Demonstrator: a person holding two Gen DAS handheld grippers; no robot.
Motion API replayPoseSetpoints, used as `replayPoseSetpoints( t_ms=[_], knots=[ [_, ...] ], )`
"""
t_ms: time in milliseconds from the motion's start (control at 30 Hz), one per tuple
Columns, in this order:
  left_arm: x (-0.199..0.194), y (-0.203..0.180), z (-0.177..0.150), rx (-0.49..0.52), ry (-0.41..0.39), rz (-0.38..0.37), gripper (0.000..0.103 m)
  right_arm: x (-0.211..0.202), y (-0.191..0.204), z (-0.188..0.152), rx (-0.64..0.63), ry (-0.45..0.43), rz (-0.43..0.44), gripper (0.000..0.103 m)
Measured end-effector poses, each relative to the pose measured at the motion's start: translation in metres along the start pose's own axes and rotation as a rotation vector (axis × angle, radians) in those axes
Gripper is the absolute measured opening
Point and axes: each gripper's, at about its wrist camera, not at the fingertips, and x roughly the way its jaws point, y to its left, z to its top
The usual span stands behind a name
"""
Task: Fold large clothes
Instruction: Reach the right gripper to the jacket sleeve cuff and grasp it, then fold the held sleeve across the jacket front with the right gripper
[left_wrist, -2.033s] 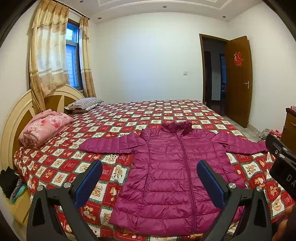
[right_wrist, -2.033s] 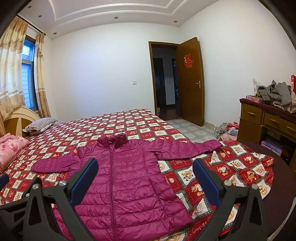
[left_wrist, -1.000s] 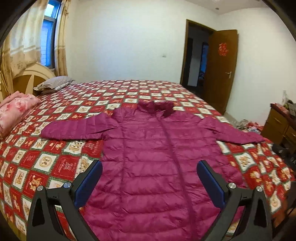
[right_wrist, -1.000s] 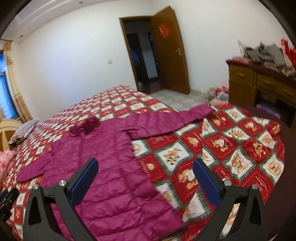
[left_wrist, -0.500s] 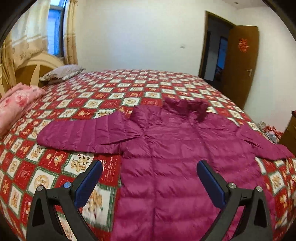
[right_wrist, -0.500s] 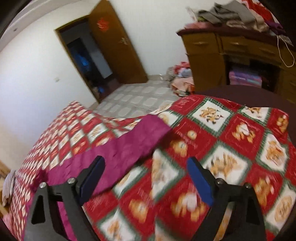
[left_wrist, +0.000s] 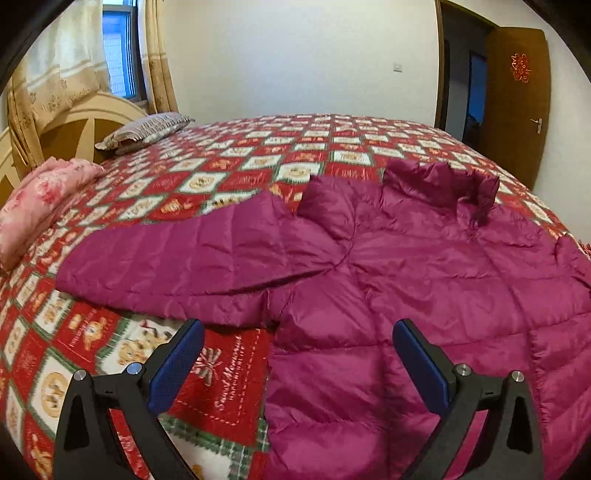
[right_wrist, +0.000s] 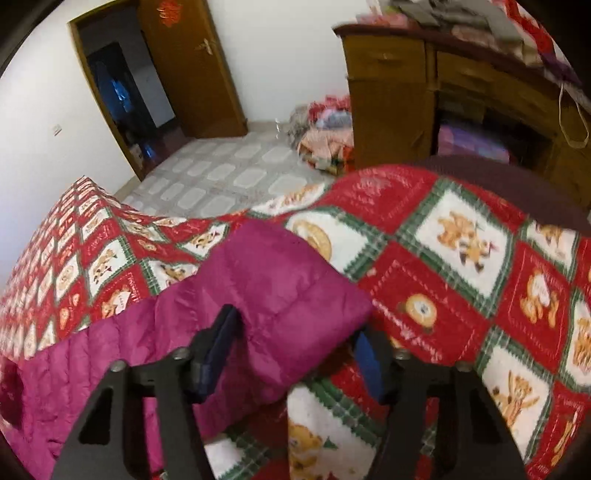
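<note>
A magenta quilted jacket (left_wrist: 406, 277) lies front up on the patterned bedspread (left_wrist: 258, 155), collar toward the far side and one sleeve (left_wrist: 184, 258) stretched out to the left. My left gripper (left_wrist: 295, 354) hangs open just above the jacket's side below that sleeve, with nothing gripped. In the right wrist view the end of the other sleeve (right_wrist: 291, 288) sits between my right gripper's (right_wrist: 295, 339) fingers. Those jaws are closing, and the blue pads touch both edges of the cuff, which bulges up between them.
A grey pillow (left_wrist: 147, 129) and a folded pink blanket (left_wrist: 44, 199) lie by the headboard at left. A wooden dresser (right_wrist: 424, 92) piled with clothes stands beyond the bed's corner, with a heap of clothes (right_wrist: 325, 129) on the tiled floor beside it. The door (left_wrist: 517, 103) stands open.
Both grippers came down toward the bed. The left moved toward the jacket's left side. The right swung to the end of the right sleeve and its jaws narrowed around the cuff.
</note>
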Motion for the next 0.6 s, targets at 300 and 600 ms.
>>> replayPoseSetpoints(
  t_ms=[300, 600],
  knots=[
    [0.026, -0.004, -0.018, 0.011, 0.092, -0.022, 0.102, -0.004, 0.018, 0.000, -0.119, -0.049, 0.026, 0.012],
    [0.033, 0.008, -0.020, -0.051, 0.134, -0.086, 0.102, -0.092, 0.100, -0.006, -0.314, -0.219, 0.236, 0.011]
  ],
)
